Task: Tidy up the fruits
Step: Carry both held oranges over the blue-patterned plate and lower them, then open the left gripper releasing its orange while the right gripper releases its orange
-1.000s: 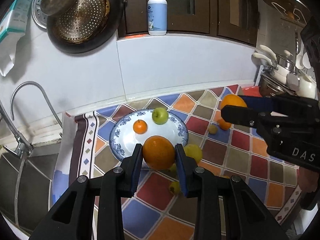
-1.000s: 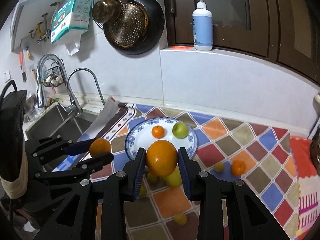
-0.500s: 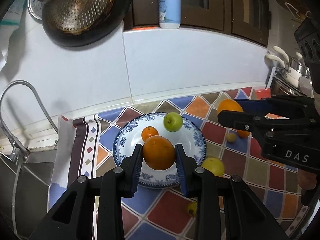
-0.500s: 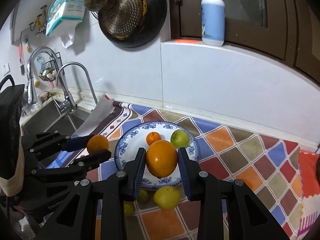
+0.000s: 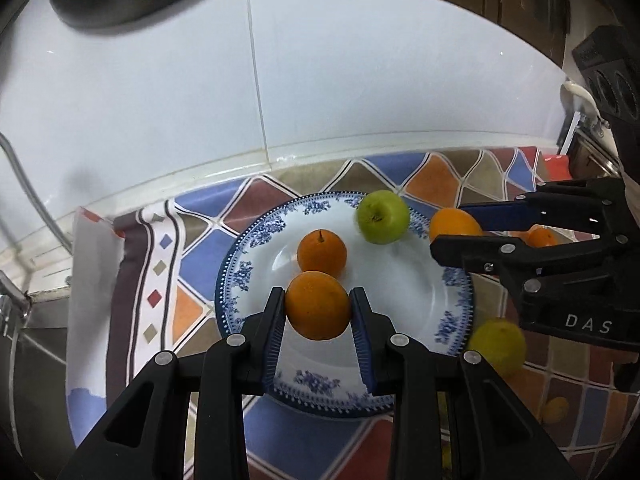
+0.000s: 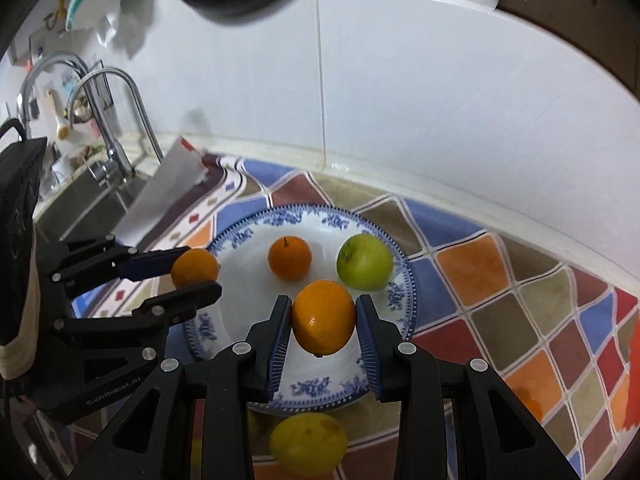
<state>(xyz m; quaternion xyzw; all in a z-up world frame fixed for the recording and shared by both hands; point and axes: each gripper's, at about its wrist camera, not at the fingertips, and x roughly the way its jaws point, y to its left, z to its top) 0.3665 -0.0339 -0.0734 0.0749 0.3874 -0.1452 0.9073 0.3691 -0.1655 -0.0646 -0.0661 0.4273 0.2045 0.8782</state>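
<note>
A blue-and-white plate (image 5: 256, 256) (image 6: 396, 320) lies on the checkered cloth with a small orange (image 5: 322, 253) (image 6: 289, 258) and a green apple (image 5: 383, 217) (image 6: 364, 262) on it. My left gripper (image 5: 318, 312) is shut on an orange (image 5: 318, 311) over the plate's near left part; it shows from the side in the right wrist view (image 6: 196, 274). My right gripper (image 6: 323, 318) is shut on another orange (image 6: 323, 317) above the plate's near side and reaches in from the right in the left wrist view (image 5: 454, 232).
A yellow-green fruit (image 5: 498, 344) (image 6: 308, 442) lies just off the plate's near edge, with smaller fruits (image 5: 554, 410) on the cloth (image 6: 480, 276). A sink and tap (image 6: 120, 120) are to the left. The white tiled wall (image 5: 360, 80) rises behind the plate.
Both grippers have come forward and down over the plate, each keeping its orange. The plate and its fruit now fill more of both views.
</note>
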